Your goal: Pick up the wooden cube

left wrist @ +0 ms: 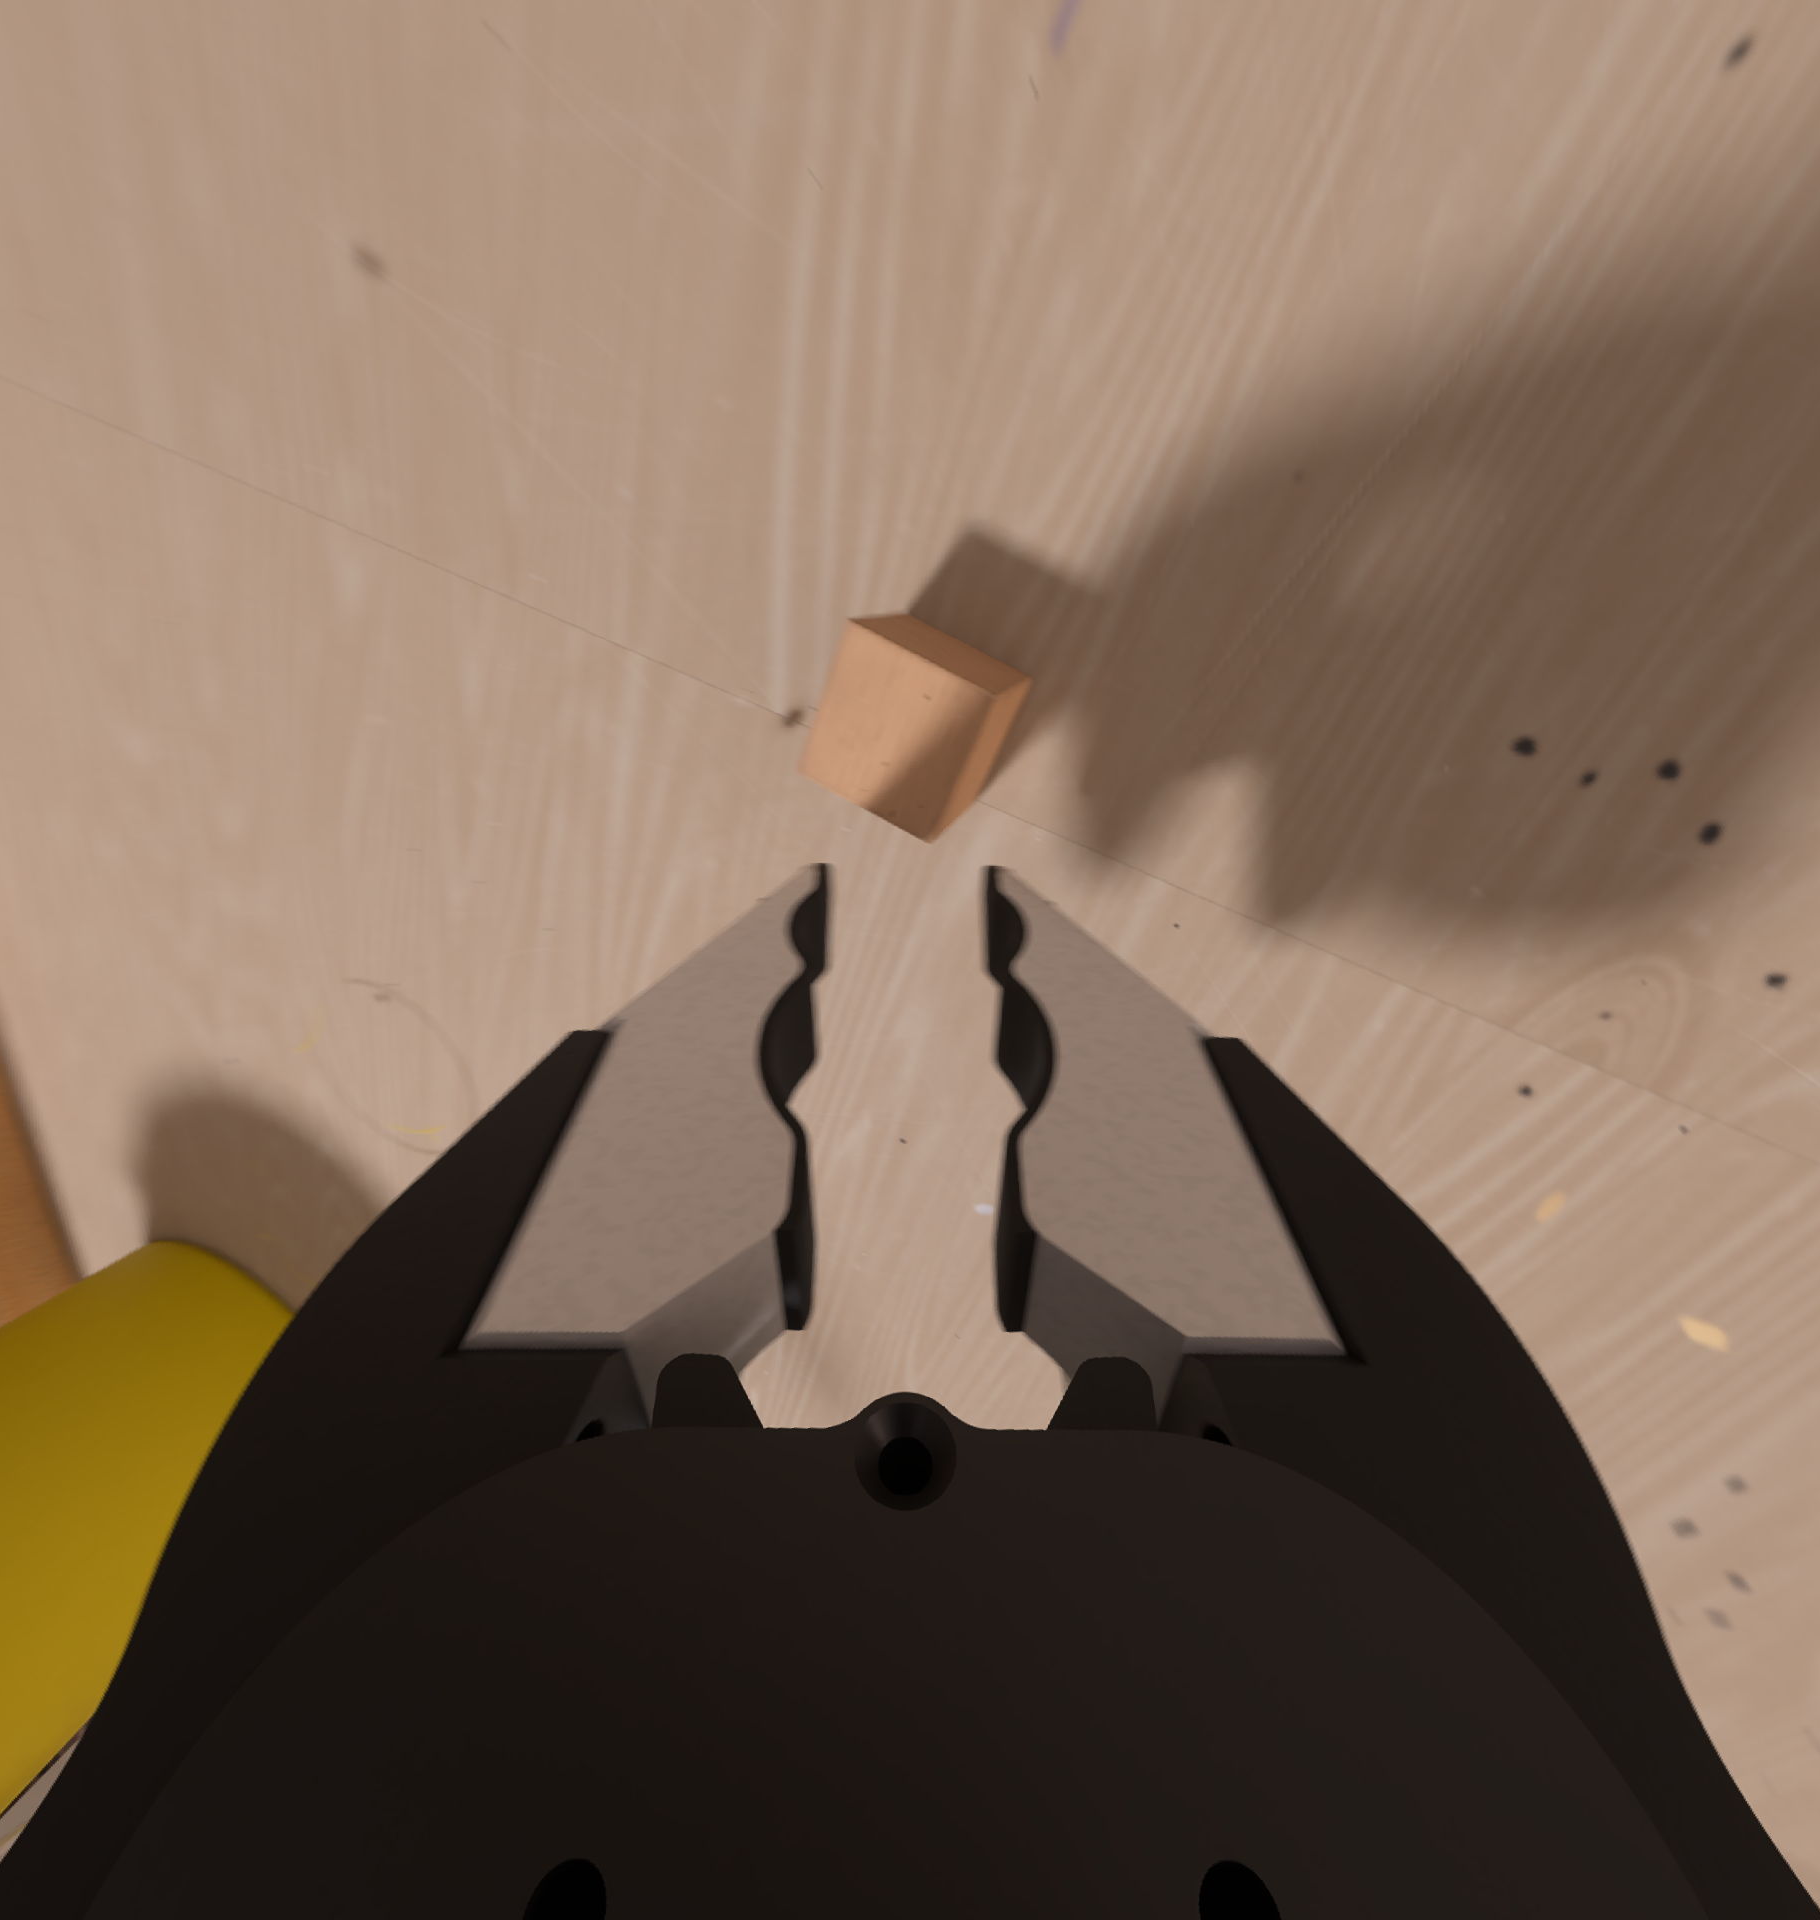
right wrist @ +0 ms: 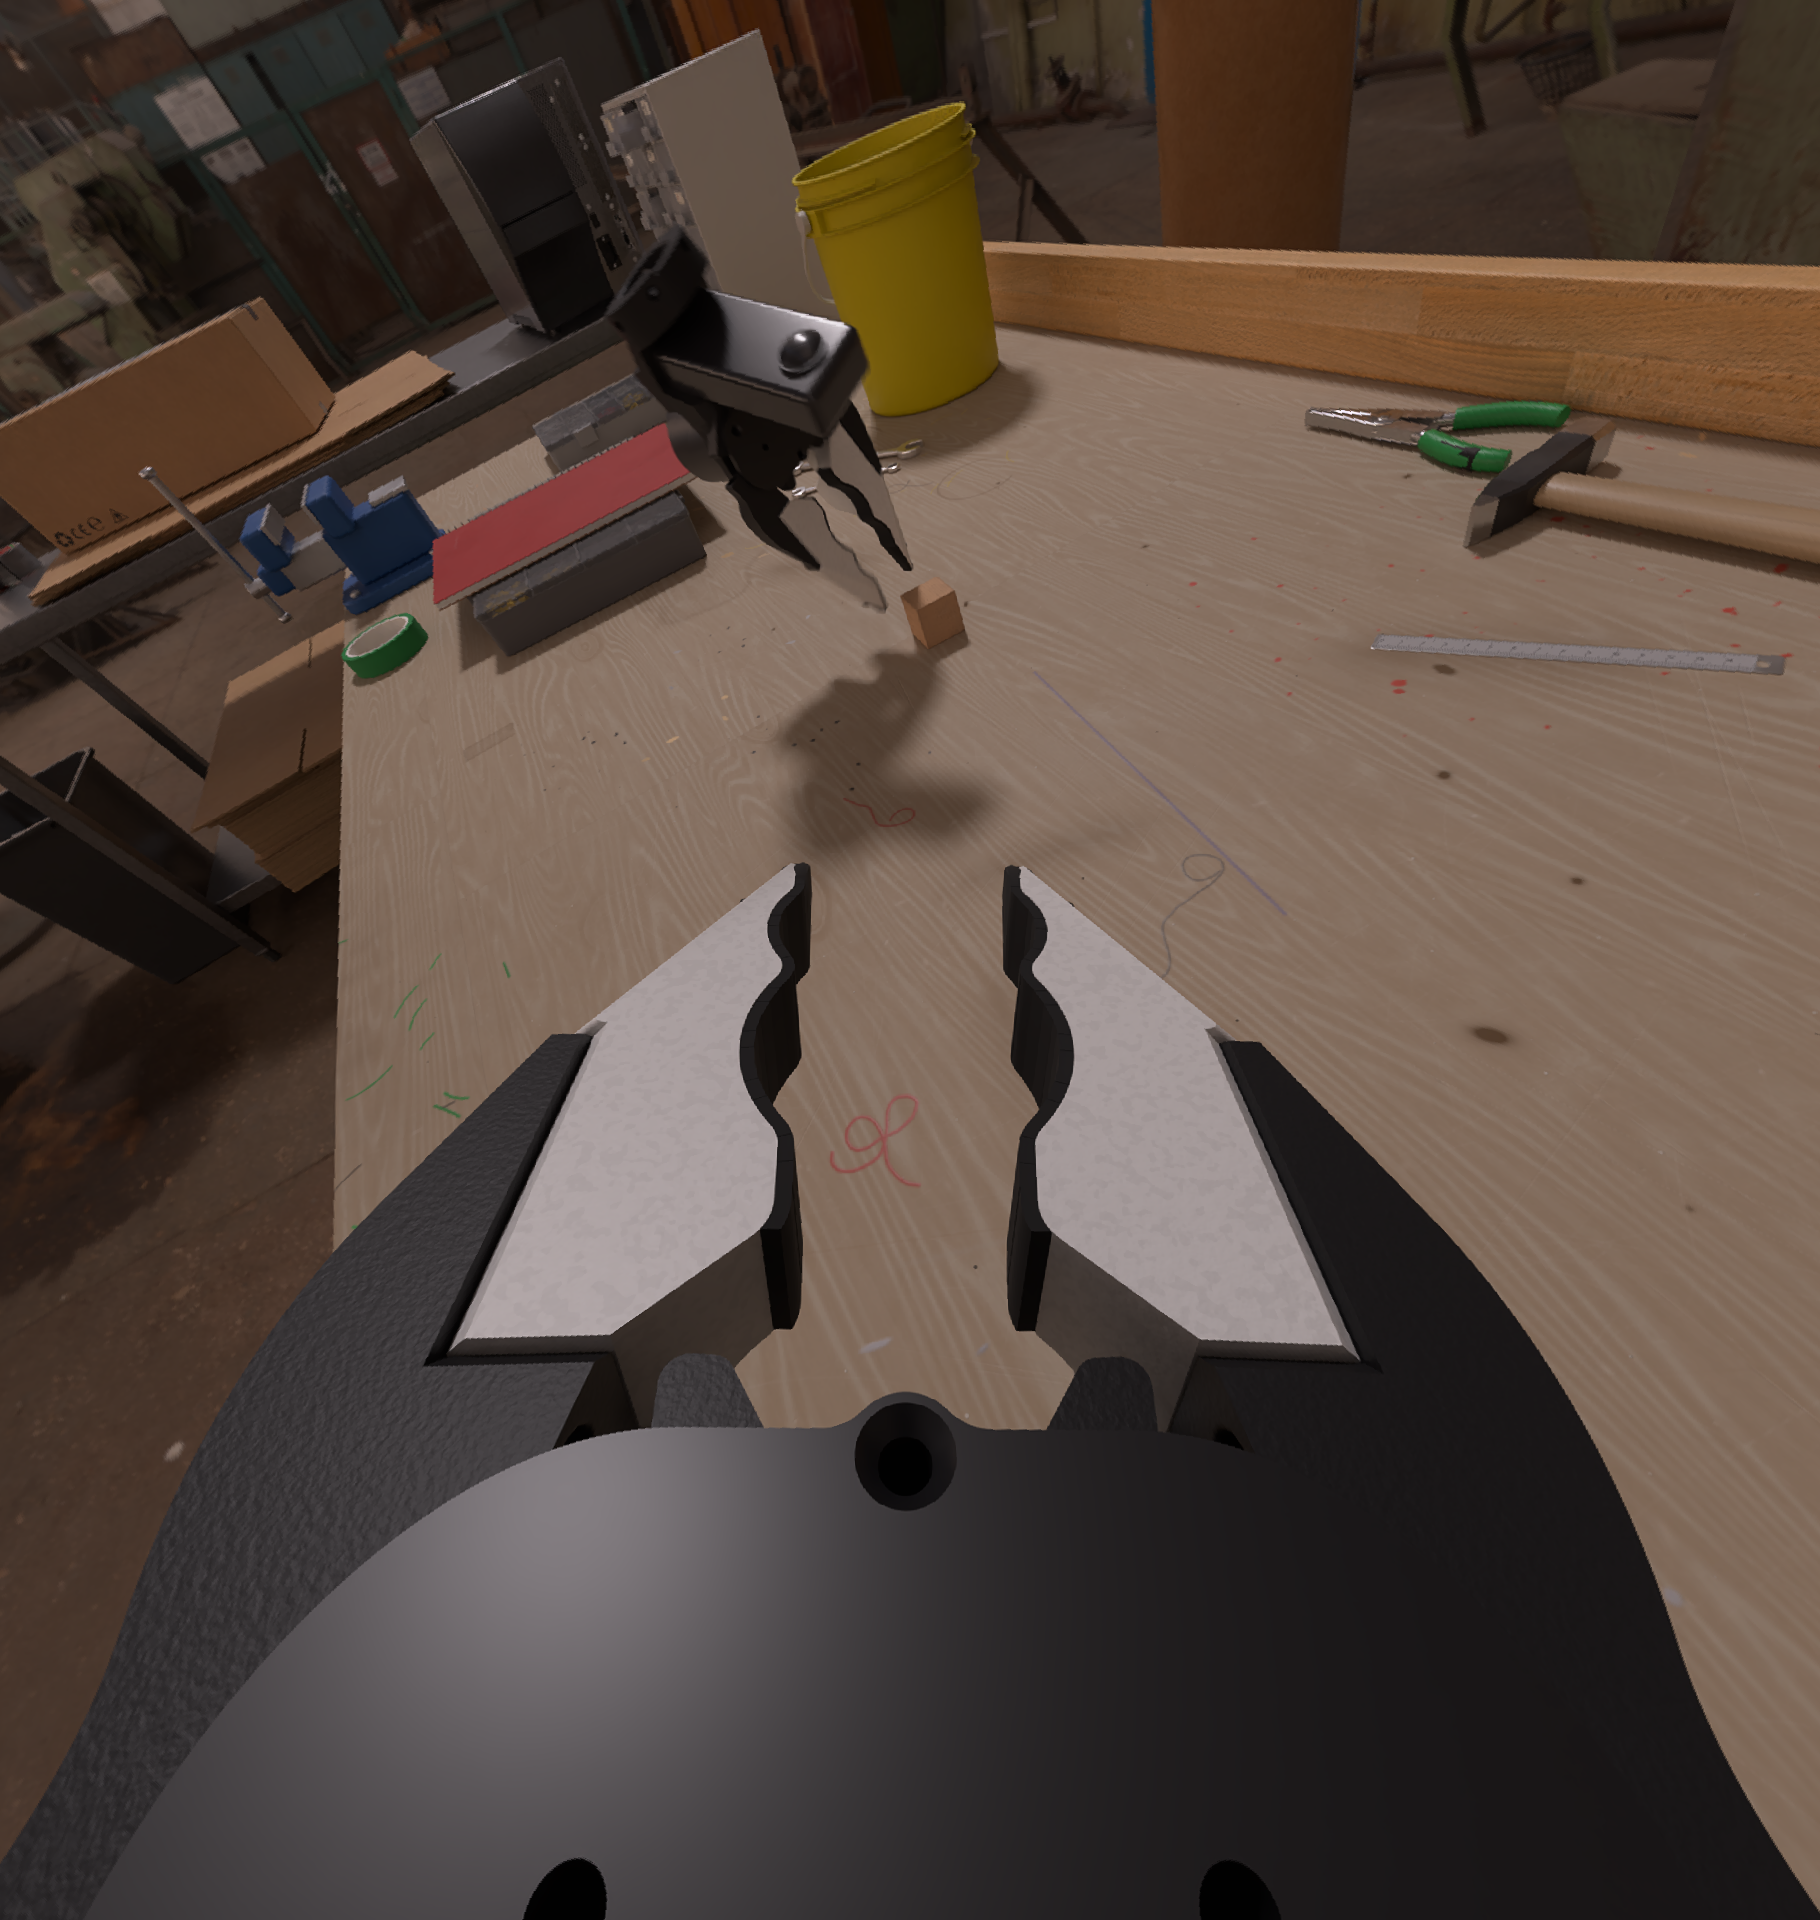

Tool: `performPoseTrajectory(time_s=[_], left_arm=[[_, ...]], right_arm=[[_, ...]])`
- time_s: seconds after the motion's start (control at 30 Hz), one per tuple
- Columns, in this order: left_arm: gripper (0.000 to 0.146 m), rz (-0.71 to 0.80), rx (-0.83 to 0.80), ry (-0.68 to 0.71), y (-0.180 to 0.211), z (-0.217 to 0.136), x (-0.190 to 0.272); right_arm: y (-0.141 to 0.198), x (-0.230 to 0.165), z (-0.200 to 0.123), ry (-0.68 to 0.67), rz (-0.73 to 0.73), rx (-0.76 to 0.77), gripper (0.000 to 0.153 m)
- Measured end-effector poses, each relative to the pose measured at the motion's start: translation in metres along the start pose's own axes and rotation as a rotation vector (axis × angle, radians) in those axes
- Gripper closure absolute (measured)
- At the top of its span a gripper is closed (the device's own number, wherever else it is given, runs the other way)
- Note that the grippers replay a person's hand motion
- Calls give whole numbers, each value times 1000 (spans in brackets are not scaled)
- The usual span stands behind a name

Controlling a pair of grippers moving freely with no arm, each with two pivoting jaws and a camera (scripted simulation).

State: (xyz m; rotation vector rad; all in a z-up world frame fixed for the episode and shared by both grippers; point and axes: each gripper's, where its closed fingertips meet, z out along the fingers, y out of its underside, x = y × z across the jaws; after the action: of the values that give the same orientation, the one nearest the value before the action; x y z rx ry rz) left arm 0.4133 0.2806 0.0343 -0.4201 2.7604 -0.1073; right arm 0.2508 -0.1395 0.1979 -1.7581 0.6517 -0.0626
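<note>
1. Right now the table is a broad sheet of pale plywood, its grain running in long swirls, speckled with dark spots, red flecks and a few pen scribbles in red, green and blue.
2. Along its far edge lies one long wooden beam, and behind that rises one brown column.
3. Around the table the room is a dim workshop: metal lockers, cardboard boxes on a side bench, a dark bin by the floor.
4. One wooden cube sits on the table, just ahead of the left claw and a little to its right, not touching it; its shadow falls beside it.
5. That left claw hangs tilted down over the cube, its jaws apart with nothing between them.
6. From the other side the same claw shows above the table with its tips just left of the cube.
7. One right claw hovers well back from the cube, low over the near end of the table, jaws likewise spread and empty.
8. One yellow bucket stands at the far side.
9. Counted tools: one hammer, one pair of green-handled pliers, one steel ruler.
10. On the left: one roll of green tape, one blue vise, one red-topped block.
</note>
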Motion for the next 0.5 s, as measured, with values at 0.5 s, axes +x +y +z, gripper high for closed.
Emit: performPoseTrajectory(time_s=[0.5], left_arm=[[133,-317,-94,-14,10,7,12]], right_arm=[[7,-8,15,-18,-25,-51,115]])
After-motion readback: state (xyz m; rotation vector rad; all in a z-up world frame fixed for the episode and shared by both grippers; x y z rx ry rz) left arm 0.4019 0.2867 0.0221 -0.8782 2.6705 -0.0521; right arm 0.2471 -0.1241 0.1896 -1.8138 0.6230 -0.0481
